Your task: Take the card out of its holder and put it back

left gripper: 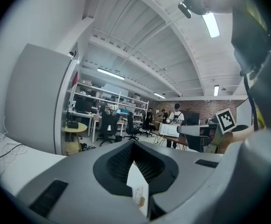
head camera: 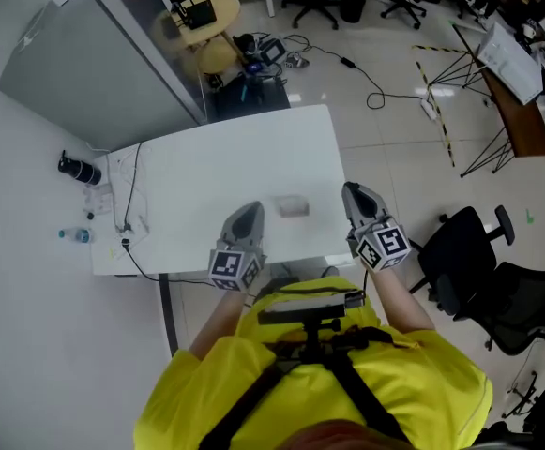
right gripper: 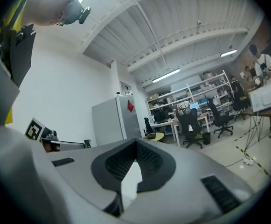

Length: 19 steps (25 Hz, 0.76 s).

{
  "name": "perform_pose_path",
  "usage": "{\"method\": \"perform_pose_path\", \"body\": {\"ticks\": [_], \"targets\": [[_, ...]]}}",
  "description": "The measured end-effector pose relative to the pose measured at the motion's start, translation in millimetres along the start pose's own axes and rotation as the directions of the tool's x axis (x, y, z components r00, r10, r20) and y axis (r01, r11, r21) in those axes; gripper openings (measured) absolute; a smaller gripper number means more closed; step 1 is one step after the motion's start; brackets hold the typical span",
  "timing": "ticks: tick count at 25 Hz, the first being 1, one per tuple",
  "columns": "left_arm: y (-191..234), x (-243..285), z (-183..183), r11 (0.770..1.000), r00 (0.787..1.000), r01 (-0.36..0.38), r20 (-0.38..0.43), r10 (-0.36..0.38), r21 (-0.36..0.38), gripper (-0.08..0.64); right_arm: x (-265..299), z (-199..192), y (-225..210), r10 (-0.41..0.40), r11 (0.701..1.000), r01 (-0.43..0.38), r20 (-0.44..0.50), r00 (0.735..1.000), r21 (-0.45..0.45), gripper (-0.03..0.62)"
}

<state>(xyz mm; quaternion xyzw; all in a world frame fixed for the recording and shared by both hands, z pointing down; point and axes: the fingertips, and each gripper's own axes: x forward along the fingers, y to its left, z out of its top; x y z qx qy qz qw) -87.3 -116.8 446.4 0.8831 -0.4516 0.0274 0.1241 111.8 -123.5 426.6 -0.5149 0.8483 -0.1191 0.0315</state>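
Note:
A small pale card holder [head camera: 293,206] lies on the white table [head camera: 216,172], between my two grippers and slightly ahead of them. Whether a card is in it I cannot tell. My left gripper [head camera: 249,210] hovers at the table's near edge, just left of the holder, with its jaws together and nothing in them. My right gripper [head camera: 355,193] sits at the table's right edge, also shut and empty. In the left gripper view the left gripper [left gripper: 134,146] has its tips meeting, and a small printed scrap [left gripper: 138,196] shows through the gap below. The right gripper [right gripper: 136,146] is closed in the right gripper view.
A black bottle [head camera: 80,170] and cables [head camera: 131,195] lie at the table's left end. A grey cabinet [head camera: 94,54] stands beyond it. A small bottle [head camera: 75,235] lies left of the table. A black office chair [head camera: 478,261] stands to the right.

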Motion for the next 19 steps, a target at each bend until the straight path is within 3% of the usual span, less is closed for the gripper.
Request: {"method": "perform_pose_path", "body": {"ticks": [5, 11, 19], "targets": [[7, -6, -4, 1.000, 1.000, -0.009, -0.006, 0.009, 0.000, 0.000, -6, -18, -6, -0.050, 0.995, 0.052, -0.024, 0.998, 0.082, 0.003], [8, -5, -3, 1.000, 1.000, -0.024, -0.010, 0.024, 0.011, 0.000, -8, -8, 0, -0.070, 0.998, 0.070, -0.003, 0.998, -0.003, 0.003], [9, 3, -3, 1.000, 1.000, -0.010, -0.008, 0.011, 0.005, 0.000, 4, -6, 11, -0.064, 0.998, 0.064, 0.002, 0.998, -0.010, 0.003]]}}
